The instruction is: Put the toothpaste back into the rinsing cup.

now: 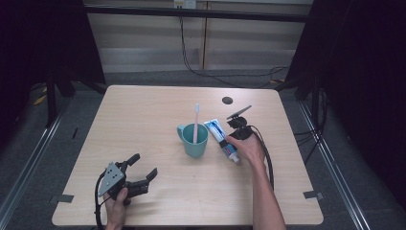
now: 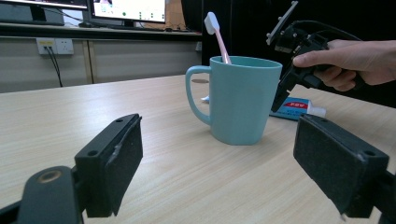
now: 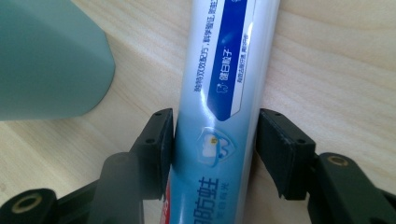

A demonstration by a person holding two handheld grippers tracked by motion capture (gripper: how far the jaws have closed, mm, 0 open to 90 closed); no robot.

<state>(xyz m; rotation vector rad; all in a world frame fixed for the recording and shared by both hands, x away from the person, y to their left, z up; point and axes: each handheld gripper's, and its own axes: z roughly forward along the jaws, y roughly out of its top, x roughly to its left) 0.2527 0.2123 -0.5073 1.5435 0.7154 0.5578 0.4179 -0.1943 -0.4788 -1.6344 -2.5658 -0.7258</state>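
Observation:
A teal mug (image 1: 195, 141) stands mid-table with a pink toothbrush (image 1: 196, 120) upright in it. Just right of it lies a blue-and-white toothpaste tube (image 1: 219, 132), cap toward the person. My right gripper (image 1: 230, 140) comes down over the tube. In the right gripper view its jaws (image 3: 215, 140) straddle the tube (image 3: 224, 93): the left pad touches it and a thin gap shows at the right pad. The mug (image 3: 46, 60) is close on the left. My left gripper (image 1: 145, 164) rests open at the front left, nothing between its jaws (image 2: 217, 163), facing the mug (image 2: 243, 100).
The wooden table (image 1: 143, 110) carries a small black round mark (image 1: 227, 100) near its far edge. Cables trail from both grippers. Dark frames and a metal rail flank the table; a wall with cables lies beyond.

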